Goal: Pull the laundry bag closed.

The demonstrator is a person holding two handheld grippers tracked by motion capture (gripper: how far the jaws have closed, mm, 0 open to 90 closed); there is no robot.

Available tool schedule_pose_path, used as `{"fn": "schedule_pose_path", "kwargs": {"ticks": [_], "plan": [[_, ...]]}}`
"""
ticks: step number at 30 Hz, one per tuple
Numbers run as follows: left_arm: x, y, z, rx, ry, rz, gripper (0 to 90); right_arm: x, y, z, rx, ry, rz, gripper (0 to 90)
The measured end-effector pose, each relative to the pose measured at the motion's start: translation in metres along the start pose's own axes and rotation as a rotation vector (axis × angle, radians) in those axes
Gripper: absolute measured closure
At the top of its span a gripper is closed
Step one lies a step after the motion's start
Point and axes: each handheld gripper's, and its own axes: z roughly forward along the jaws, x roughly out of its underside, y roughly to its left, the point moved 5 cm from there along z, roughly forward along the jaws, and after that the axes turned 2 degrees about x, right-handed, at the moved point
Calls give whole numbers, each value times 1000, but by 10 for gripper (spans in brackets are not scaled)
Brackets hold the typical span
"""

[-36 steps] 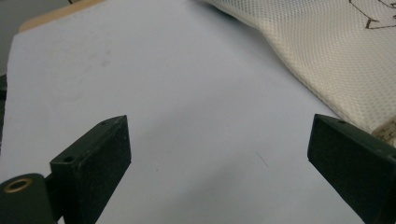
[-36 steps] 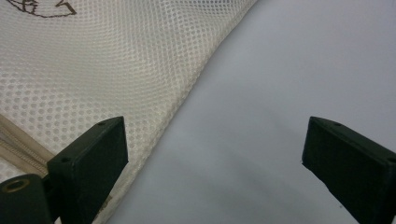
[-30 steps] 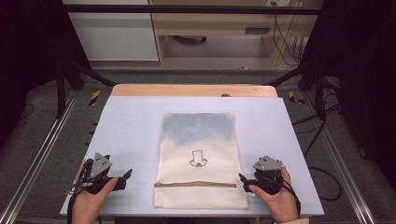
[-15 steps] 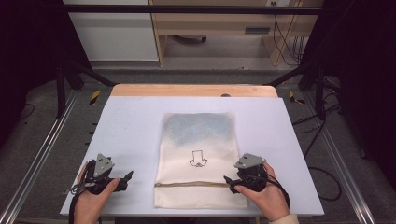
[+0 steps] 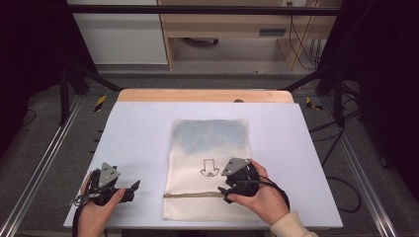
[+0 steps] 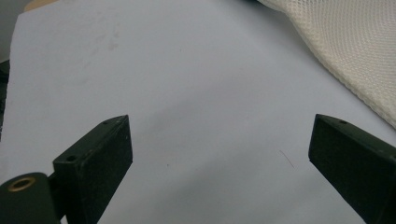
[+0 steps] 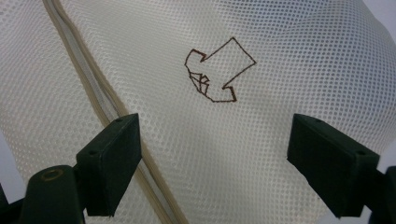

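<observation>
A cream mesh bag (image 5: 207, 148) lies flat on the white table (image 5: 138, 133), with a bluish patch showing through its far half. A brown arrow outline (image 5: 209, 168) is drawn near its middle, and a beige zipper (image 5: 197, 195) crosses its near end. My right gripper (image 5: 223, 193) hovers over the bag's near right part. Its jaws have just been closing a little and still stand open, apart from the mesh (image 7: 233, 46), arrow (image 7: 217, 74) and zipper (image 7: 98, 88) below them. My left gripper (image 5: 133, 190) rests open over bare table, left of the bag's edge (image 6: 355, 46).
A wooden strip (image 5: 205, 95) runs along the table's far edge. Metal frame rails (image 5: 44, 163) flank both sides, and cables (image 5: 346, 187) lie on the floor to the right. A cabinet and a wooden shelf stand beyond the table.
My right gripper has moved left and slightly up, from the bare table beside the bag to above the bag's near right part. The left gripper has stayed put.
</observation>
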Motion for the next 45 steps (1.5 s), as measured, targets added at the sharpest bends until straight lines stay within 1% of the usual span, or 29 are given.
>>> {"fn": "schedule_pose_path", "kwargs": {"ticks": [1,2,5,6,7,8,9,10,12,13,15,17,18,19,20,22,25,27,29,30,31,33,35,36,39,40,41,42,45], "plan": [[0,0,0,0,0,0,61,0,0,0,0,0,0,183],[0,0,0,-1,-1,0,62,-4,2,3,-3,11,-22,183],[0,0,-1,0,2,0,62,-7,5,6,-16,19,-32,186],[0,1,-1,0,4,0,62,-10,8,8,-20,29,-49,205],[0,1,-1,0,4,0,62,-10,8,8,-20,29,-49,205],[0,1,0,-2,3,-1,62,-14,12,9,-36,38,-70,229],[0,1,0,-2,3,-1,62,-14,12,9,-36,38,-70,229],[0,1,0,-3,4,-3,62,-16,14,9,-40,43,-80,260],[0,2,0,-5,7,-3,62,-23,19,10,-49,48,-128,326],[0,2,0,-5,7,-3,62,-23,19,10,-49,48,-128,326],[0,2,-1,-8,5,-3,62,-30,24,14,-67,56,-143,357],[0,2,-1,-9,6,-5,62,-33,26,14,-73,56,-151,361],[0,2,-1,-4,7,-4,62,-37,30,16,-88,55,-168,381],[0,2,-1,-4,7,-4,62,-37,30,16,-88,55,-168,381],[0,2,0,-3,7,-4,62,-39,32,17,-96,55,-166,408],[0,4,-1,-5,8,-8,63,-45,37,20,-116,61,-184,433],[0,4,-1,-11,6,-8,65,-50,43,22,-136,59,-195,459],[1,5,-1,-16,9,-8,65,-53,47,24,-143,60,-211,478],[1,5,-1,-17,9,-9,66,-54,50,24,-150,66,-210,488],[1,6,-2,-16,12,-11,66,-56,54,26,-164,68,-231,518],[1,6,-2,-16,12,-11,66,-56,54,26,-164,68,-231,518],[0,7,-2,-17,8,-15,66,-59,57,26,-175,77,-248,544],[0,8,-2,-16,8,-20,66,-64,60,28,-188,75,-263,565],[0,9,-2,-17,3,-27,66,-65,61,28,-192,74,-257,573],[1,10,-3,-19,0,-31,66,-69,62,29,-199,74,-258,594],[0,11,-3,-17,-6,-37,66,-72,63,29,-212,70,-258,630],[0,11,-3,-17,-6,-37,66,-72,63,29,-212,70,-258,630],[0,12,-4,-17,-8,-40,66,-75,63,29,-219,69,-267,648],[2,13,-4,-17,0,-42,66,-79,65,30,-223,71,-273,677]]}}
